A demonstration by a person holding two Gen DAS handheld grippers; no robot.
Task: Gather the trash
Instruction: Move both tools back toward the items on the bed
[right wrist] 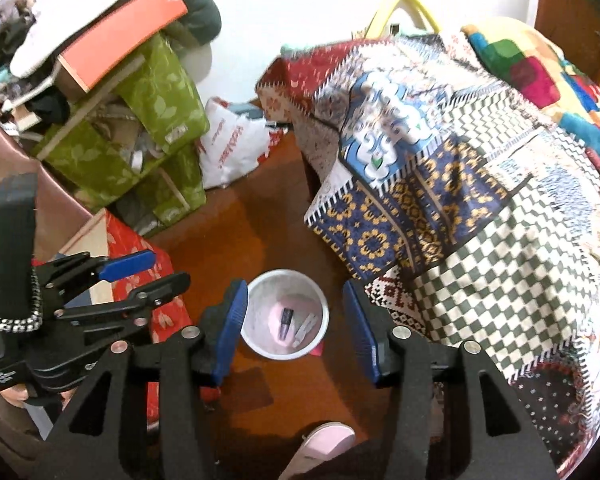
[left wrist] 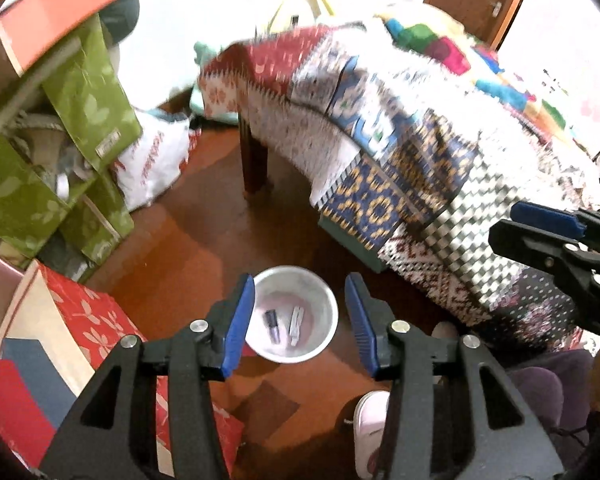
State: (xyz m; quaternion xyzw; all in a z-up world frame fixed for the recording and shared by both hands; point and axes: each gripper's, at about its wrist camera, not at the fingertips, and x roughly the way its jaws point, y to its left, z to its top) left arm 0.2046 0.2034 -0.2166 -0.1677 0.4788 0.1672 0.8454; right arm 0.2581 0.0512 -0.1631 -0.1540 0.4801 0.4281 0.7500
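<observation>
left gripper (left wrist: 300, 320): jaws spread wide, nothing held, blue pads either side of the white bin (left wrist: 296, 314) as seen from its own camera. right gripper (right wrist: 296, 324): jaws likewise wide apart and empty, framing the same bin from above. both grippers hang over the bin, not touching it; each shows at the edge of the other's view, the two close side by side.

the bin stands on the brown floor (left wrist: 188, 264). in it: a small dark tube (left wrist: 273, 325) and a pale flat wrapper-like piece (left wrist: 296, 326), lying side by side on a pinkish bottom; what they are cannot be told.

surroundings: just right of the bin, a bed under a patchwork cover (left wrist: 400, 152) that overhangs near the rim. left of the bin, a red leaf-print box (left wrist: 88, 320); behind it, stacked green leaf-print boxes (left wrist: 88, 96) with an orange box (left wrist: 60, 8) on top. a white printed plastic bag (left wrist: 152, 160) lies against the green stack. a pink slipper (left wrist: 370, 420) shows at the near edge
</observation>
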